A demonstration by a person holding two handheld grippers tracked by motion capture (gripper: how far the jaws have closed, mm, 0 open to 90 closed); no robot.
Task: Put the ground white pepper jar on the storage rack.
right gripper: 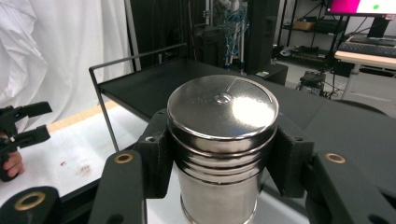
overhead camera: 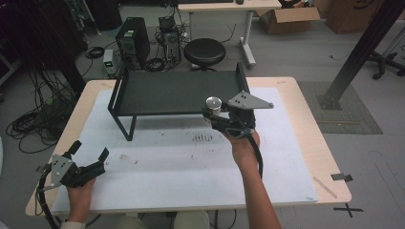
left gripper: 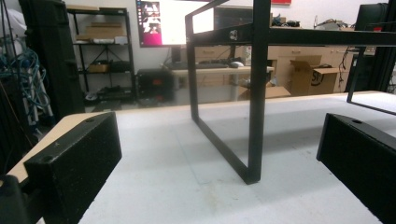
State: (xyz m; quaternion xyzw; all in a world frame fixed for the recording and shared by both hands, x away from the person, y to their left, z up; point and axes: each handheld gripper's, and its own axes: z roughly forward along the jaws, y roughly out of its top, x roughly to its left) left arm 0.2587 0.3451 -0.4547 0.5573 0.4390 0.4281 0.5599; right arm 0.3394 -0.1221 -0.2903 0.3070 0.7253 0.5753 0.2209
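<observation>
Left gripper (overhead camera: 90, 160) sits low at the tabletop's (overhead camera: 157, 167) near left corner, hand (overhead camera: 80, 191) under it, forearm coming in from the near edge; jaws spread wide apart with nothing between them, pointing across the white mat toward the black shelf rack (overhead camera: 176, 90). In the left gripper view, the rack's near leg frame (left gripper: 254, 116) stands on the mat straight ahead of the open jaws. Right forearm reaches farther in from the near edge, right of centre, wrist raised, right hand (overhead camera: 244, 145) wrapped around the gripper body. Right gripper (overhead camera: 213, 116) is clamped on a steel canister (overhead camera: 213, 105), pads pressing both sides just under the lid, canister upright and held in the air. It's at the rack's front right corner, level with the shelf's front edge; its base is out of frame. Rack spans the far half of the tabletop.
</observation>
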